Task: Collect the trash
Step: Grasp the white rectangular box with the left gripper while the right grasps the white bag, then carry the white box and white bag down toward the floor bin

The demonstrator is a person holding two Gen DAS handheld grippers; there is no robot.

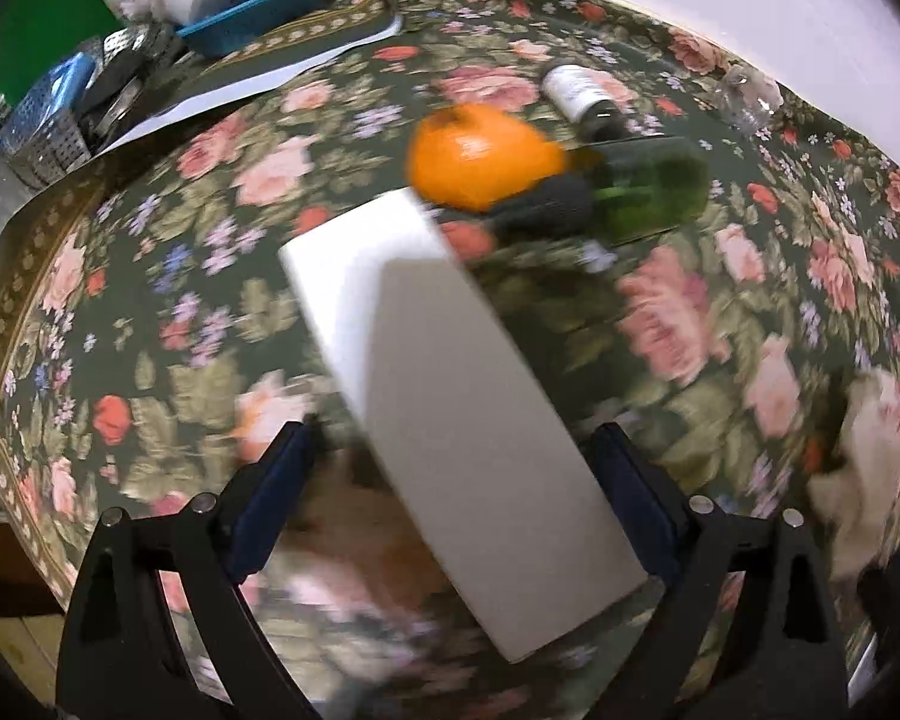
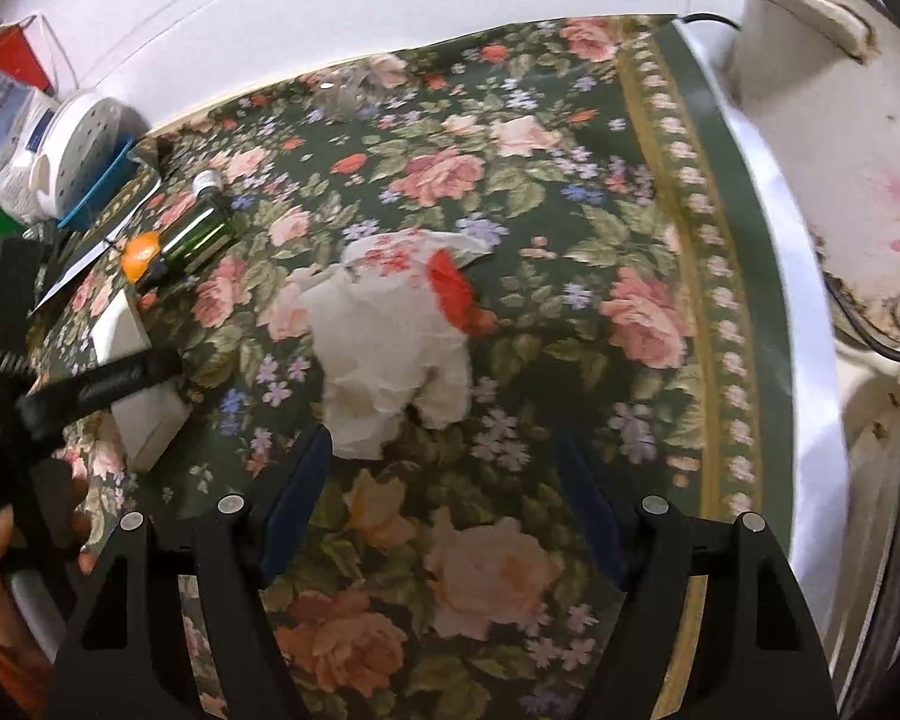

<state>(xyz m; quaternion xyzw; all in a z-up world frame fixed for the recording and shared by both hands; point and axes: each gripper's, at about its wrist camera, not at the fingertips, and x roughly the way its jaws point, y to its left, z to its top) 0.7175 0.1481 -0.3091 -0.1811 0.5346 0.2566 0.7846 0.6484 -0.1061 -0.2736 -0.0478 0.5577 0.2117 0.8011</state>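
My left gripper point(image 1: 453, 468) was a black frame with two angular arms, each cut through by a narrow upright slot. Every arm carried a pair of round silver screw heads near its top, four in all. My fingers point(image 1: 276, 498) were lined on their inner faces with dark navy-blue pads, flat and long. My right gripper point(image 2: 444, 498) was built the same way: matte black arms with slotted cut-outs, four shiny round screws, and blue pads point(image 2: 297, 498) on the inner faces, a brighter blue in that light. In the right wrist view my left gripper's black body showed ribbed texture, and an orange-red sleeve point(image 2: 6, 669) lay at the lower left corner
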